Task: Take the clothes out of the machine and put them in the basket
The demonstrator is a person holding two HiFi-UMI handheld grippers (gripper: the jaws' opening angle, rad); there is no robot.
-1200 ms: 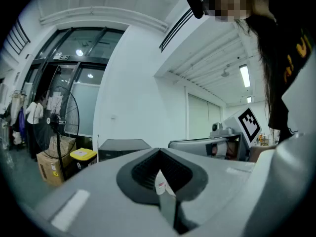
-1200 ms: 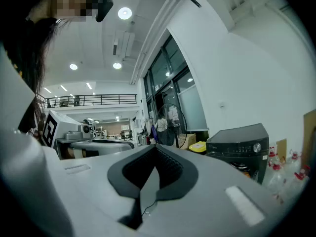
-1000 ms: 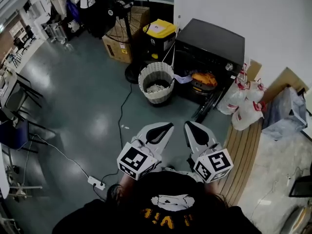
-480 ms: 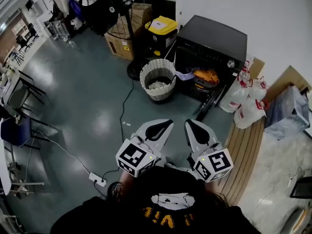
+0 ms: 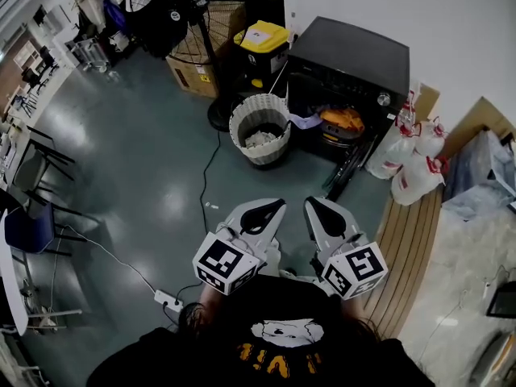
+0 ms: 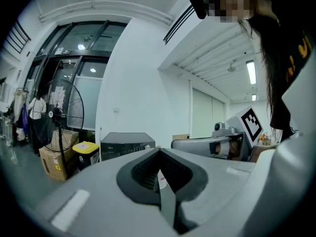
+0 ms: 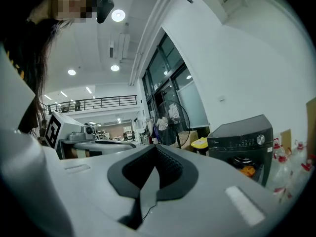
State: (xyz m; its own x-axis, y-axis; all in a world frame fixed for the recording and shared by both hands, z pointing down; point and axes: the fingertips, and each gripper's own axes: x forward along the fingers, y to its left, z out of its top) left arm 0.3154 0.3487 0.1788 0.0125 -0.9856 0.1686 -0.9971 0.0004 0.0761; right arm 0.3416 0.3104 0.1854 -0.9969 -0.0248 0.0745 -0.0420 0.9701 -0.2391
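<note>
A black washing machine (image 5: 348,59) stands against the far wall with its door open. Orange clothes (image 5: 340,120) lie in its opening and a pale cloth (image 5: 305,122) hangs over the sill. The woven basket (image 5: 239,132) stands on the floor just left of the machine with light clothes (image 5: 260,140) in it. Both grippers are held close to my body, well short of the machine. My left gripper (image 5: 274,206) is shut with nothing in it, and so is my right gripper (image 5: 312,205). The machine (image 7: 242,132) with the orange clothes (image 7: 247,171) also shows in the right gripper view.
A standing fan (image 5: 211,22), a cardboard box (image 5: 192,77) and a yellow-lidded bin (image 5: 262,39) stand left of the machine. White plastic bags (image 5: 407,164) lean at its right, beside a wooden platform (image 5: 411,244). A cable and power strip (image 5: 169,301) lie on the floor.
The head view has shifted slightly, so the machine and basket sit a little higher in frame. Both grippers stay shut and in the same place.
</note>
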